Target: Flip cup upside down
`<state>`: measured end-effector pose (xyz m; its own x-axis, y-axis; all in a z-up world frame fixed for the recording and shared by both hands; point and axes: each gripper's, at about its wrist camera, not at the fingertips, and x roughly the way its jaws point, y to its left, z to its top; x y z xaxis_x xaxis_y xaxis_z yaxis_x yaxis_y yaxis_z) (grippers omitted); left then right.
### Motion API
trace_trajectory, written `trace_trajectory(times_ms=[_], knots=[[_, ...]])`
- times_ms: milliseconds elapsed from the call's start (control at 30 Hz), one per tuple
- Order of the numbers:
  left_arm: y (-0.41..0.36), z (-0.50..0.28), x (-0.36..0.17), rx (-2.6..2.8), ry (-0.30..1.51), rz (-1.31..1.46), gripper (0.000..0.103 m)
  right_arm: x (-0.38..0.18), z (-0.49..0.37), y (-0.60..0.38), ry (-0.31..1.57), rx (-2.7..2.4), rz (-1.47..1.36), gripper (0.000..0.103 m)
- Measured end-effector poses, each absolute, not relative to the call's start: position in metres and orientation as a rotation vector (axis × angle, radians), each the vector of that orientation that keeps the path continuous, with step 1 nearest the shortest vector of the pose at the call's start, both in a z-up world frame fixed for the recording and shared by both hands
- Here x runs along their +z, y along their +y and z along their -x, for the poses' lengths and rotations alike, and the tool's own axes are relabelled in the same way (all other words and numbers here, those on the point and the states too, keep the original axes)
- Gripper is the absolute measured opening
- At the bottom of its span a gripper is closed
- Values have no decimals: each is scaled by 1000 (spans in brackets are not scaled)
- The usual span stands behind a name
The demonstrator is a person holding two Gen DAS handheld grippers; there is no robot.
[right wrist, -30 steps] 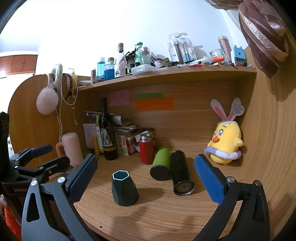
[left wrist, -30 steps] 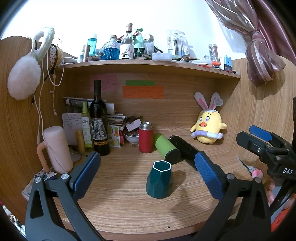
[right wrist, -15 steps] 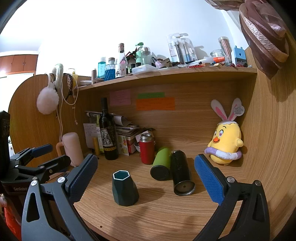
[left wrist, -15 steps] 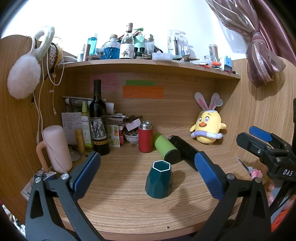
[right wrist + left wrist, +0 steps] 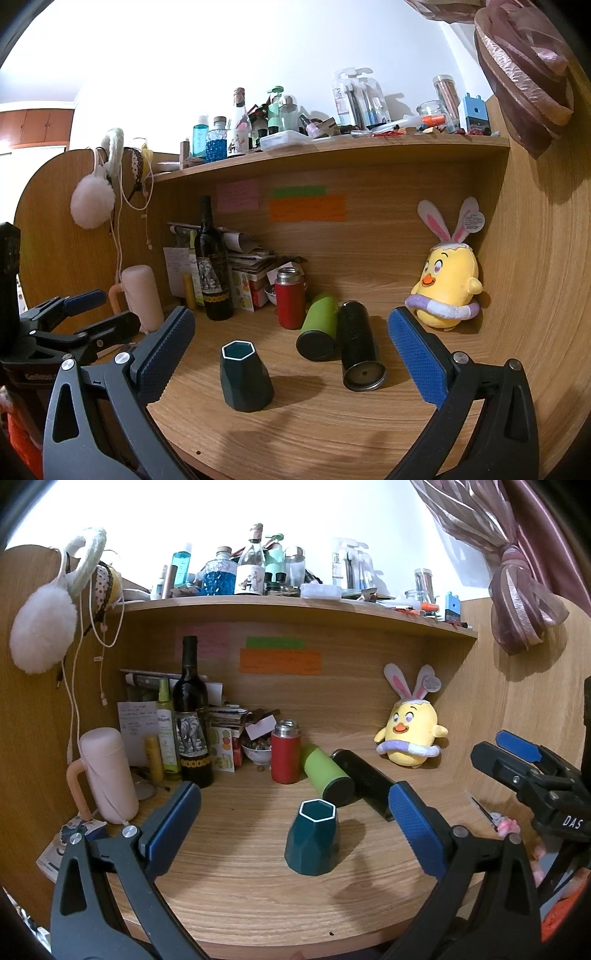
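A dark green faceted cup (image 5: 313, 839) stands on the wooden desk (image 5: 240, 897) with its hexagonal opening facing up; it also shows in the right wrist view (image 5: 245, 376). My left gripper (image 5: 295, 823) is open and empty, held back from the cup, which sits between its fingers in view. My right gripper (image 5: 291, 347) is open and empty, with the cup ahead and to its left. The right gripper also shows at the right edge of the left wrist view (image 5: 532, 771), and the left gripper at the left of the right wrist view (image 5: 74, 321).
Behind the cup lie a green bottle (image 5: 327, 777) and a black bottle (image 5: 365, 781), with a red flask (image 5: 285, 751) upright. A wine bottle (image 5: 191, 716), pink mug (image 5: 105, 775) and papers stand at the back left. A yellow plush chick (image 5: 408, 734) sits at the back right.
Both grippers have shifted very slightly; the cup and the other objects have not moved.
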<state>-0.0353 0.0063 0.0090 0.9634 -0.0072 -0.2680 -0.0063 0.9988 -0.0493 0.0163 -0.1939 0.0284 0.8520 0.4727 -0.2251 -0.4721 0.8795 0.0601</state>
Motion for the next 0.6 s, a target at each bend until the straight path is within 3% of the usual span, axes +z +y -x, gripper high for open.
trace_trajectory(times_ms=[600], knots=[[10, 28, 3, -26, 321, 78, 103, 28, -19, -199, 241, 490, -10, 103]])
